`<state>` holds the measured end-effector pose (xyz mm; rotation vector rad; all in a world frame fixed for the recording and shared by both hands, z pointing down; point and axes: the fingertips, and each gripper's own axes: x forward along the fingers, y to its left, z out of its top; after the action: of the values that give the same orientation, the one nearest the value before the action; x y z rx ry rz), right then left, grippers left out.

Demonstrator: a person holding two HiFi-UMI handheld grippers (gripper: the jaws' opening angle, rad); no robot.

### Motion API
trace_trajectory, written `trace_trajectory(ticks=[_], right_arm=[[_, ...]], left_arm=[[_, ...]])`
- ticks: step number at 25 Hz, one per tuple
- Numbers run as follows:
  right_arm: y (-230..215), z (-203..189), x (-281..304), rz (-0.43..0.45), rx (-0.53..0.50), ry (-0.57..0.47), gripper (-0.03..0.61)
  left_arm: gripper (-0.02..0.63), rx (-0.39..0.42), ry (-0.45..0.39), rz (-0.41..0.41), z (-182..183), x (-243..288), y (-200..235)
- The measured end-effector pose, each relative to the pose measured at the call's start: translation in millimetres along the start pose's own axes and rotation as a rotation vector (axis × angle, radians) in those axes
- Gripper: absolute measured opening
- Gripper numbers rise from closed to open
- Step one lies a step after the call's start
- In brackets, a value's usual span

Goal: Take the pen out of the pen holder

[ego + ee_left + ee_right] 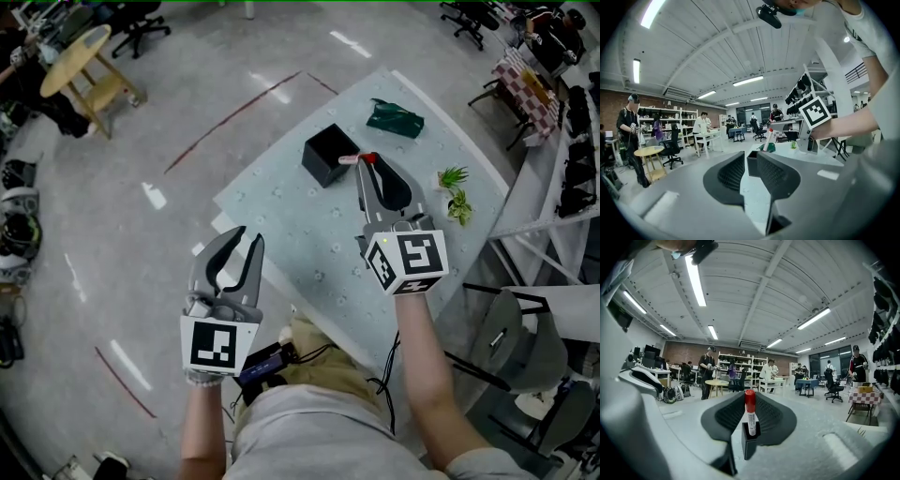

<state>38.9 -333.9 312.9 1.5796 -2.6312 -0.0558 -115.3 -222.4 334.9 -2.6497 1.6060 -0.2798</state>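
Observation:
The black box-shaped pen holder (pixel 328 155) stands on the pale table (pixel 309 230). My right gripper (pixel 364 161) is shut on a white pen with a red cap (pixel 360 158), just right of the holder's top. In the right gripper view the pen (pixel 750 416) stands upright between the pads, with the holder (pixel 748 446) right under its lower end. Whether that end is clear of the rim I cannot tell. My left gripper (pixel 246 239) is open and holds nothing, off the table's near left edge. Through its jaws I see the holder (pixel 752 162) and the pen (pixel 768 138).
A dark green packet (pixel 395 118) lies at the table's far side, and small green plants (pixel 456 195) sit near its right edge. A round wooden stool (pixel 80 58) stands far left on the floor. Chairs and a rack crowd the right side.

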Motion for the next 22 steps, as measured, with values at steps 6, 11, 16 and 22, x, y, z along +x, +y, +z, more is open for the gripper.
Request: trace_trajectory(ticks=[6, 11, 16, 22], right_arm=[[6, 15, -38, -0.02, -0.001, -0.015, 0.064], [17, 15, -72, -0.035, 0.026, -0.012, 0.064], [28, 14, -99, -0.038, 0.035, -0.004, 0.064], [41, 9, -123, -0.023, 0.047, 0.017, 0.064]], left_arm=[[0.041, 0.015, -0.037, -0.009, 13, -12, -10], [0.011, 0.02, -0.049, -0.019, 19, -24, -19], [0.0, 0.025, -0.062, -0.02, 24, -35, -23], [0.0, 0.026, -0.077, -0.032, 30, -45, -27]])
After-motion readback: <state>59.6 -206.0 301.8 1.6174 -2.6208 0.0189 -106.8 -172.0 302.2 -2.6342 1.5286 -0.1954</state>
